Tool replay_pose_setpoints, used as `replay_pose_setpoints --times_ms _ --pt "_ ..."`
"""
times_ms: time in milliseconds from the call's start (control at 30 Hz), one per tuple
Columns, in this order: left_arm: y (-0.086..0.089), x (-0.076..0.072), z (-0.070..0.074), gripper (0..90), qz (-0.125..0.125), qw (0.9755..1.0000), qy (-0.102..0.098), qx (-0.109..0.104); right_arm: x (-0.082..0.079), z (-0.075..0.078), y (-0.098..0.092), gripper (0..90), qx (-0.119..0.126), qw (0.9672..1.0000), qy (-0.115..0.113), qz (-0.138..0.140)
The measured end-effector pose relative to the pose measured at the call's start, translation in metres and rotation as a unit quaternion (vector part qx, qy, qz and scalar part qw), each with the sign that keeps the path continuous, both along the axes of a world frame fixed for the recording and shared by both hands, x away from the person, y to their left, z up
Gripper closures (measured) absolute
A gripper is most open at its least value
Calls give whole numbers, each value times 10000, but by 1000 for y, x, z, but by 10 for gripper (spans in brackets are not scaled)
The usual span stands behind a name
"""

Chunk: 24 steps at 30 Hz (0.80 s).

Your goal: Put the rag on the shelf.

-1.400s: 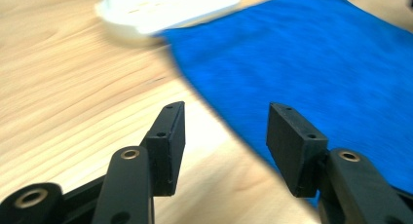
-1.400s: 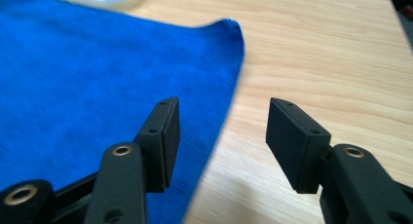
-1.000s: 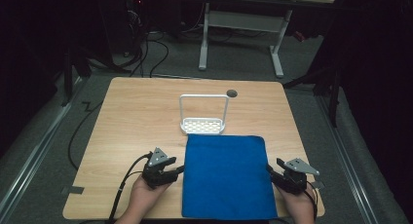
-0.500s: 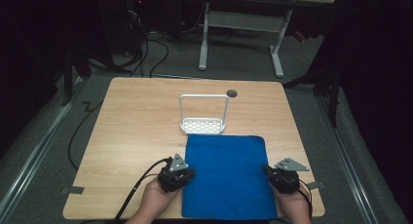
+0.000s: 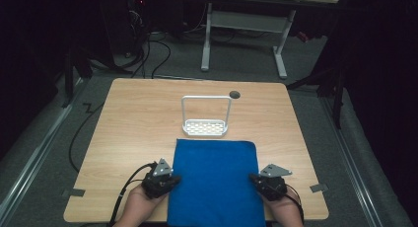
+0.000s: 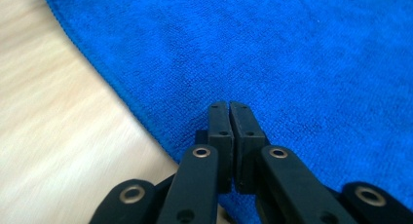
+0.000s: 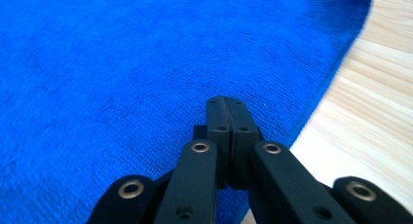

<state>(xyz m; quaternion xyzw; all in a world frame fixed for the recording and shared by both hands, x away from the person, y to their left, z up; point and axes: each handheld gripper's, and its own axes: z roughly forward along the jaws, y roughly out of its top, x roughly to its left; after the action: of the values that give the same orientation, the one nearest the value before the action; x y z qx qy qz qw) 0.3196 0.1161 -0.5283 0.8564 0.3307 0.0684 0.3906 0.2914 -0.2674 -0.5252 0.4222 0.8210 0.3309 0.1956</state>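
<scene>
Your left gripper [image 5: 172, 179] and right gripper [image 5: 254, 177] are closed, gripping nothing; the blue microfibre cloth [image 5: 215, 180] looks soft and limp: pinch its side edges.

Left claw [image 6: 229, 107], jaws together, over blue towel [image 6: 272, 53] on table [image 6: 53, 136].

The blue cloth [image 5: 214, 185] runs past the high view's bottom edge, its near hem cut off. Both forearms are cropped there too. Whether either hand-held gripper pinches any cloth between its closed jaws cannot be told.
</scene>
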Motion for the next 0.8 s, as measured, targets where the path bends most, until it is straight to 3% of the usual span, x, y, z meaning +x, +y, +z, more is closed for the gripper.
replay_pose_setpoints --times_ms 167,300,433,467,500,533,667,733,767,800 --pt "18 -12 0 882 130 9999 90 -60 -6 0 25 900 -126 9989 -34 444" --pt "18 -15 1 850 155 9998 142 -49 -5 0 26 900 -74 9988 -18 493" --pt "19 -12 1 820 273 9991 33 -328 -5 1 18 862 171 9988 -53 463" --pt "23 -8 2 793 446 9980 -30 -457 -5 4 12 842 274 9990 -129 341" --pt "23 -8 2 774 446 9980 -30 -457 -5 4 12 842 274 9990 -129 341" --pt "30 1 2 742 699 9958 -116 -572 -5 4 7 810 330 9990 -180 234" --pt "36 17 2 667 997 9930 -161 -619 -4 4 0 740 312 9991 -298 57" --pt "37 35 2 630 1206 9906 -172 -616 -3 4 -2 698 324 9988 -372 -37" --pt "37 35 2 610 1206 9906 -172 -616 -3 4 -2 698 324 9988 -372 -37" --pt "34 45 1 589 1277 9901 -215 -548 -3 5 -5 681 349 9985 -414 -115"
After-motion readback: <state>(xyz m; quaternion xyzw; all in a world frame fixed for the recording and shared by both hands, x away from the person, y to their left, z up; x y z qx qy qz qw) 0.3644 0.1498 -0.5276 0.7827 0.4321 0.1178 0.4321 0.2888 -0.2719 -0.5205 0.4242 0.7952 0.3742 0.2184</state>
